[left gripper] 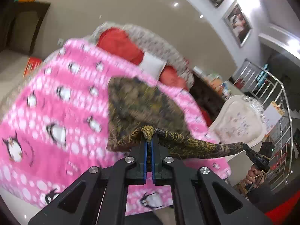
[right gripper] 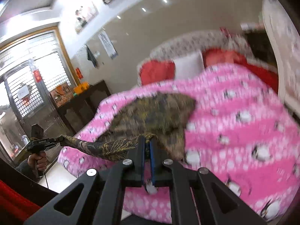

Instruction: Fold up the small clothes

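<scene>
A small dark garment with a yellow-brown pattern (left gripper: pixel 142 105) hangs stretched over a pink penguin blanket (left gripper: pixel 56 112). My left gripper (left gripper: pixel 149 140) is shut on one top edge of it. In the left wrist view the right gripper (left gripper: pixel 245 147) pinches the other end at the right, the edge pulled taut between them. In the right wrist view my right gripper (right gripper: pixel 147 140) is shut on the garment (right gripper: pixel 153 114), and the left gripper (right gripper: pixel 61 140) holds the far end at the left. The body of the cloth trails blurred onto the blanket (right gripper: pixel 234 131).
The blanket covers a bed with red pillows (left gripper: pixel 120 45) and a white pillow (left gripper: pixel 152 65). A white patterned chair (left gripper: pixel 241 123) and a metal rack (left gripper: pixel 271 97) stand to the right. A dark cabinet (right gripper: pixel 84 103) stands by the window at the left.
</scene>
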`<action>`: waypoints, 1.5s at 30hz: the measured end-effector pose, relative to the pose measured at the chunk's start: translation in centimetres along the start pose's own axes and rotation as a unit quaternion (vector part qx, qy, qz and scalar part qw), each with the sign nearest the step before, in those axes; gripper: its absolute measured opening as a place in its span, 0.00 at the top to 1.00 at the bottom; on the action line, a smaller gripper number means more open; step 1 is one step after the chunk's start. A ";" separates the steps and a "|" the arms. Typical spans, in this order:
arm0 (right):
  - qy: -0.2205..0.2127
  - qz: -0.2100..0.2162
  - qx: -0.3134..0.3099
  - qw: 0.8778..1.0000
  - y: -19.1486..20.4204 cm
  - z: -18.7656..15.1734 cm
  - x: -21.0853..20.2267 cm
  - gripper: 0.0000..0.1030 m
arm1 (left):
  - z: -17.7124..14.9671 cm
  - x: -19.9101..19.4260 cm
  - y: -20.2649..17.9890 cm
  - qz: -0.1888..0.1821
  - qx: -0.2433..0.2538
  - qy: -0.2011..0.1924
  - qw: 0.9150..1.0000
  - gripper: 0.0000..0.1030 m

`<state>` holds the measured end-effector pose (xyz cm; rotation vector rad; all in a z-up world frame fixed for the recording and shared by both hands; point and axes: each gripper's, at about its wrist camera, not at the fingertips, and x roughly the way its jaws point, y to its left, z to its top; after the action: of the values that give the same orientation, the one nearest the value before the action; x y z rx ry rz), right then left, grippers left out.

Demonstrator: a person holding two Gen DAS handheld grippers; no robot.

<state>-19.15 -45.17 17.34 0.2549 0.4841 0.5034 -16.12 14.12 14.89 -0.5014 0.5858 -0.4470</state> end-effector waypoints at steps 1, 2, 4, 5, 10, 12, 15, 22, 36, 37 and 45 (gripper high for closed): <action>-0.012 0.002 -0.009 1.000 0.6 0.6 -0.8 0.96 | 0.5 -0.8 -0.6 -0.006 0.009 -0.009 1.000 1.00; -0.026 0.002 -0.020 0.999 1.5 1.3 -1.9 0.96 | 0.9 -2.1 -1.6 -0.012 0.021 -0.022 0.999 1.00; -0.049 -0.001 -0.037 0.998 2.9 2.4 -3.7 0.96 | 1.6 -3.9 -2.8 -0.022 0.037 -0.036 0.998 1.00; -0.063 -0.001 -0.047 0.997 3.8 3.0 -4.9 0.96 | 1.8 -4.8 -3.5 -0.027 0.047 -0.042 0.998 1.00; -0.122 0.001 -0.068 0.990 6.6 4.7 -9.7 0.96 | 2.2 -9.2 -7.1 -0.050 0.101 -0.065 0.992 1.00; -0.143 0.004 -0.073 0.987 7.5 5.3 -11.8 0.96 | 2.2 -10.6 -8.1 -0.059 0.117 -0.066 0.989 1.00; -0.155 0.006 -0.085 0.984 8.6 5.6 -13.9 0.96 | 2.0 -10.9 -8.8 -0.061 0.132 -0.056 0.988 1.00; -0.086 0.004 -0.042 0.995 6.2 4.1 -9.4 0.96 | 2.0 -3.5 -4.7 -0.028 0.059 0.012 0.998 1.00; 0.068 -0.109 0.074 0.989 -8.8 5.3 16.2 0.96 | 6.8 19.7 7.8 0.093 -0.015 0.132 0.987 1.00; 0.086 -0.117 0.081 0.986 -9.7 5.2 18.1 0.96 | 6.6 20.6 8.4 0.098 -0.016 0.140 0.985 1.00; 0.172 -0.171 0.141 0.960 -14.9 1.7 25.2 0.89 | 4.1 23.2 12.7 0.092 -0.067 0.172 0.979 1.00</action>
<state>6.99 -44.99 4.00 0.3511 0.9250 0.1344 6.90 13.15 1.30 -0.4961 0.9922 -0.3206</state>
